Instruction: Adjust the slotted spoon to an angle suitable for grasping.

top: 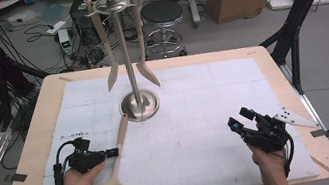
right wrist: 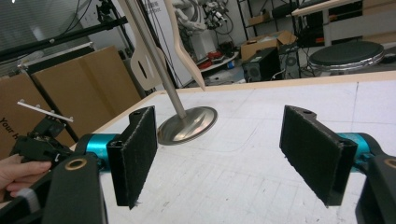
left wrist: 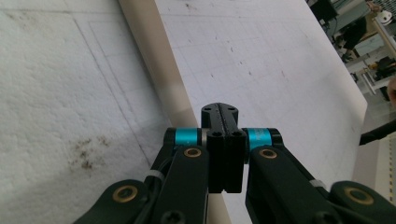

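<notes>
The left gripper [left wrist: 224, 140] was closest to the camera, with its jaws squeezed tight on the handle of the wooden slotted spoon [top: 111, 180]. The spoon lay on the near left of the big white mat [top: 197, 117], its round holey end nearest the person and its handle tip touching the foot of the shiny metal rack [top: 133, 72] at the far middle. Two wooden utensils [top: 107, 51] hung from that rack. The right gripper [right wrist: 224, 154] waited at the near right, jaws wide apart and holding nothing. The grip looked thin and near the middle of the handle. I think the heavy round end could tip down, or the spoon could slip out when lifted.
</notes>
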`<action>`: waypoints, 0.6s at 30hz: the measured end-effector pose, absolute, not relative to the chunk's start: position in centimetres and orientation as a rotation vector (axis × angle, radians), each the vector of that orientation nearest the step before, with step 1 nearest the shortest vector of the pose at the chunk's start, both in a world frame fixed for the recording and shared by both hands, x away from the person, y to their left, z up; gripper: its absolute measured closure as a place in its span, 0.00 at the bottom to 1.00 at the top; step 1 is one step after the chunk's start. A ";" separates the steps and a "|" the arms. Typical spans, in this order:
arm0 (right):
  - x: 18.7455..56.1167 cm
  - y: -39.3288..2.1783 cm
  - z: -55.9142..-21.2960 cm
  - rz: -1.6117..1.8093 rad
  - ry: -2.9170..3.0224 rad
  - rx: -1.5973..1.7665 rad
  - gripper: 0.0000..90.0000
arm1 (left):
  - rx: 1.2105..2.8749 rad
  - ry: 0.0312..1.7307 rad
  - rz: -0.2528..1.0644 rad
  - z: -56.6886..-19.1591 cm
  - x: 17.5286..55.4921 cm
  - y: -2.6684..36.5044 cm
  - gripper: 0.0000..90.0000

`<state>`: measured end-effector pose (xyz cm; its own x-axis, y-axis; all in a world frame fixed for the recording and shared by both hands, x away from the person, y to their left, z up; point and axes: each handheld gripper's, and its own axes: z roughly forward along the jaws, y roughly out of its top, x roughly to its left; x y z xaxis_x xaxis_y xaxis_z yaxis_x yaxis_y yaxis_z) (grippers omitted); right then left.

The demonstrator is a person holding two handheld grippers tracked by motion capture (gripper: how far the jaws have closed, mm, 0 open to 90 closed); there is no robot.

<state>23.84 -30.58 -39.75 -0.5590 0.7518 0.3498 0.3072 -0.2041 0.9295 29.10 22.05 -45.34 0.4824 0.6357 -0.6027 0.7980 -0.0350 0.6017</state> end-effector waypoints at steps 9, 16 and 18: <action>23.9 -30.5 -39.8 1.819 1.715 1.236 0.29 | 1.896 1.197 -0.175 -44.8 27.9 20.5 1.00; 23.9 -30.5 -39.9 1.814 1.719 1.242 0.29 | 2.035 1.144 -0.160 -43.9 27.2 19.2 1.00; 23.9 -30.5 -39.9 1.815 1.722 1.238 0.30 | 2.084 1.149 -0.149 -44.1 27.2 18.7 1.00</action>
<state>23.91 -30.50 -39.85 -0.5580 0.7535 0.3477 0.3074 -0.2015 0.9300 27.15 18.69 -44.14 0.5925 0.6843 -0.4251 0.7700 -0.3259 0.5485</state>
